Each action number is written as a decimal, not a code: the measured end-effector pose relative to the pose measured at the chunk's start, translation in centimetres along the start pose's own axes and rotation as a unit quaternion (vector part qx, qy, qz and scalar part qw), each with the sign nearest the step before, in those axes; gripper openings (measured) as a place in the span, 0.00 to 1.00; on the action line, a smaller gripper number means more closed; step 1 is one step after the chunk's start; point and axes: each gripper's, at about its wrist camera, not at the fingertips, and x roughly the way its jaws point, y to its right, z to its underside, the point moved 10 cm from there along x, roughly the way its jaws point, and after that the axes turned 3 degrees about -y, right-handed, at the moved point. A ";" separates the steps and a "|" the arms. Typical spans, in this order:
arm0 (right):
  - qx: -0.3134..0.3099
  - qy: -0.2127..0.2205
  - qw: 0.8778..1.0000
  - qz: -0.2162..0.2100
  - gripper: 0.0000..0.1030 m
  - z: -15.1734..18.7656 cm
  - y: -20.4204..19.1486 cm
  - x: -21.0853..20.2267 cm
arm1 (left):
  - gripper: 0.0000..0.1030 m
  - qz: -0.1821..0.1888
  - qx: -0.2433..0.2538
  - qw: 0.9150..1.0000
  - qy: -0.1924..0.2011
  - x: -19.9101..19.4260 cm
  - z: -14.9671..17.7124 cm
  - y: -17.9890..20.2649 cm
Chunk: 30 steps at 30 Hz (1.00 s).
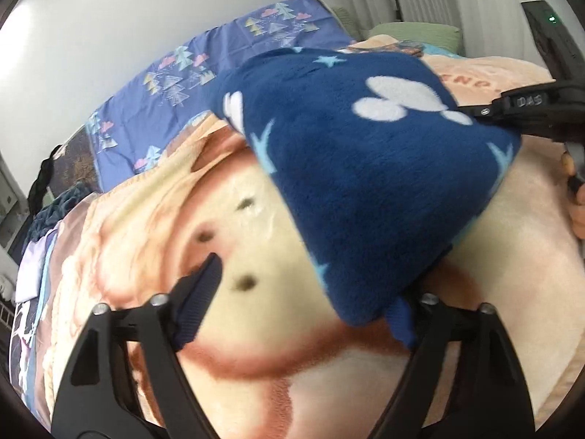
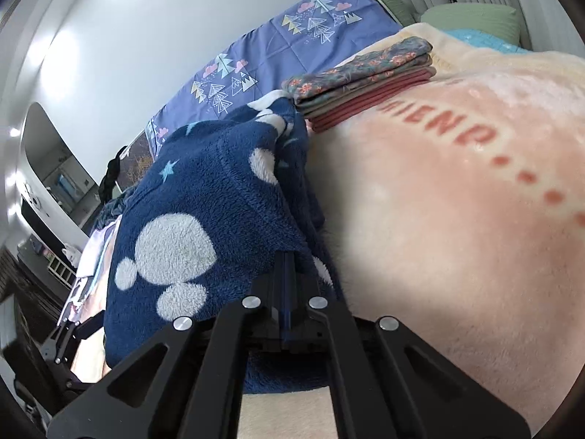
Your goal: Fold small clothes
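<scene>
Left gripper [image 1: 303, 292]: jaws spread wide, released; the navy fleece garment's [image 1: 365, 168] lower corner drapes over the right finger, not pinched. The garment, printed with white blobs and pale stars, lies bunched on the peach plush blanket [image 1: 256, 347], a purple patterned sheet [image 1: 204, 84] behind it. Right gripper [image 2: 287, 274]: jaws clenched together on the garment's edge. Beyond it, a stack of folded clothes [image 2: 365, 77] rests on the blanket.

White wall [image 2: 128, 36] behind bed – peach blanket [image 2: 457, 201] (purple sheet [image 2: 292, 47] beyond).
</scene>
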 end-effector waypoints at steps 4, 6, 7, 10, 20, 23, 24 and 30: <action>-0.001 0.002 1.000 0.009 0.00 -0.1 0.3 0.2 | 0.22 0.108 -0.005 0.994 -0.012 -2.1 0.0 2.2; 0.008 0.002 1.000 0.008 0.00 -0.2 0.7 0.2 | 0.18 0.169 -0.023 0.985 0.006 -4.9 -0.7 2.4; 0.010 0.001 1.000 0.004 0.00 -0.2 0.7 0.3 | 0.11 0.183 -0.021 0.983 0.022 -6.2 -1.4 2.1; -0.002 0.003 1.000 0.015 0.00 -0.1 0.4 0.3 | 0.10 0.175 -0.013 0.981 0.088 -8.9 -5.5 0.3; -0.029 -0.002 0.999 0.038 0.00 0.2 -0.3 0.6 | 0.09 0.157 0.005 0.988 0.003 2.9 -5.8 3.4; -0.030 -0.007 0.999 0.041 0.00 0.0 -0.3 0.1 | 0.09 0.150 0.032 0.988 0.004 1.8 -5.9 3.6; -0.031 -0.007 0.999 0.041 0.00 -0.3 -0.6 -0.4 | 0.09 0.157 0.029 0.987 0.002 1.3 -6.1 3.3; -0.100 0.058 0.993 -0.014 0.12 -5.1 -6.4 -4.6 | 0.12 0.187 -0.017 0.980 0.066 -1.9 -11.0 0.5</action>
